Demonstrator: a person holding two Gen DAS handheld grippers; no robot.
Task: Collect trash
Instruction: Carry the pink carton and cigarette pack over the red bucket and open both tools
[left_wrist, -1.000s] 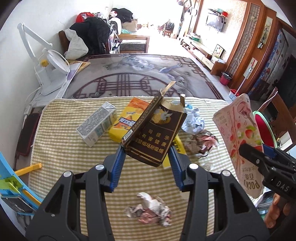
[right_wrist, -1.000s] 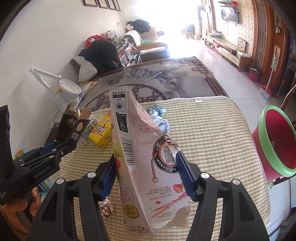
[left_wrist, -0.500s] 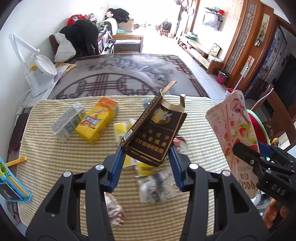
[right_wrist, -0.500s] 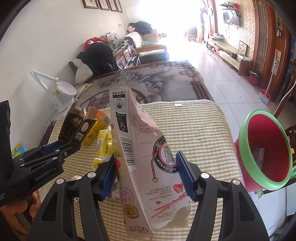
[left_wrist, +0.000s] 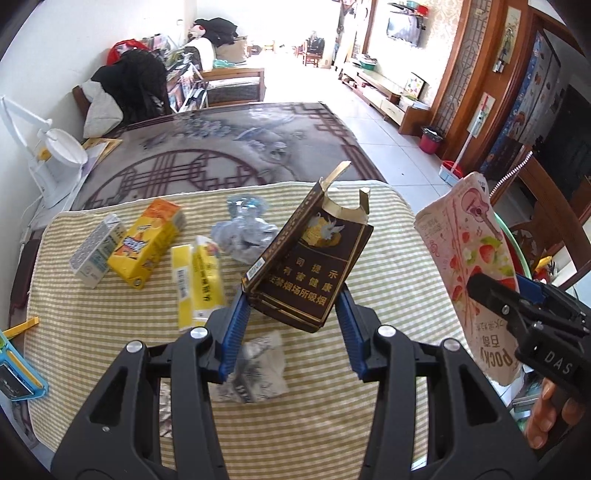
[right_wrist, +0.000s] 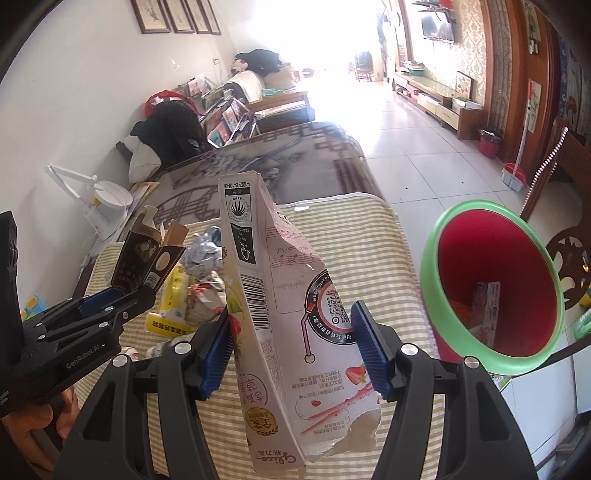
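Observation:
My left gripper (left_wrist: 291, 325) is shut on a dark brown cigarette box (left_wrist: 310, 266) with its lid torn open, held above the striped table; the box also shows in the right wrist view (right_wrist: 147, 254). My right gripper (right_wrist: 291, 347) is shut on a torn pink snack box (right_wrist: 291, 325), seen from the left wrist at the right (left_wrist: 472, 273). A red bin with a green rim (right_wrist: 491, 280) stands just right of the table, with some trash inside. On the table lie a yellow juice carton (left_wrist: 147, 243), a yellow box (left_wrist: 199, 280), a white carton (left_wrist: 96, 251) and crumpled wrappers (left_wrist: 243, 236).
The table has a green-striped cloth (left_wrist: 388, 240). A crumpled paper (left_wrist: 258, 369) lies under my left gripper. A white desk lamp (left_wrist: 55, 158) stands at the far left. A patterned dark table (left_wrist: 221, 151) lies beyond. A blue toy (left_wrist: 14, 373) sits at the left edge.
Both grippers have swung right with their boxes. The table trash has drifted left in the left view, and the red bin has come closer and larger in the right wrist view.

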